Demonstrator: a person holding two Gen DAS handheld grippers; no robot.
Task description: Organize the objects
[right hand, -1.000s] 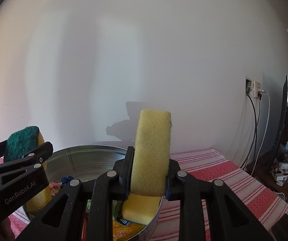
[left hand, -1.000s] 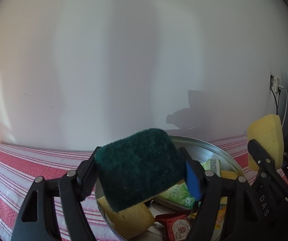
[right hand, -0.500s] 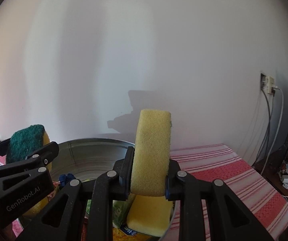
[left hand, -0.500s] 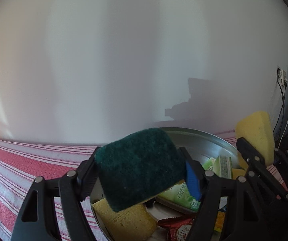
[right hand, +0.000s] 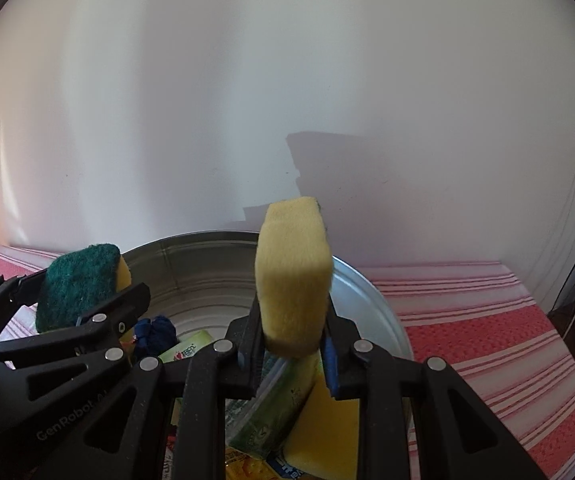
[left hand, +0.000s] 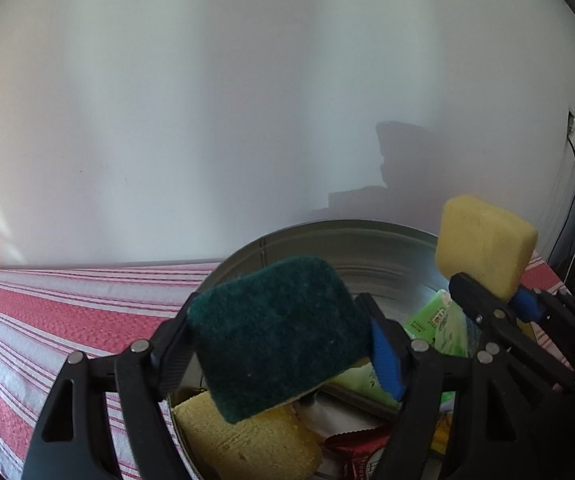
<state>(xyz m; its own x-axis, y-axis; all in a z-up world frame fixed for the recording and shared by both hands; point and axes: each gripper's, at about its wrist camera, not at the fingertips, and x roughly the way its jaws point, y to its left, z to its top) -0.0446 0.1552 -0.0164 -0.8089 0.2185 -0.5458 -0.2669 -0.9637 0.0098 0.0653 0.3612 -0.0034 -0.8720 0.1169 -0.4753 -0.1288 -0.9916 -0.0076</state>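
Sponges sit clamped in both tongs: the left gripper (left hand: 283, 344) pinches a green-faced sponge (left hand: 279, 334), the right gripper (right hand: 292, 344) a yellow sponge (right hand: 293, 276), both above the metal basin (right hand: 371, 300), probably for sorting out.

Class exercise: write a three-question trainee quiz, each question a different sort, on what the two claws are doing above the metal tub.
1. True or false: the left claw grips a green-faced sponge.
2. The right claw holds: A) snack packet B) yellow sponge C) nothing.
3. Fill in: both claws are above a round metal ____ on the striped cloth.

Key: 1 true; 2 B; 3 tub.
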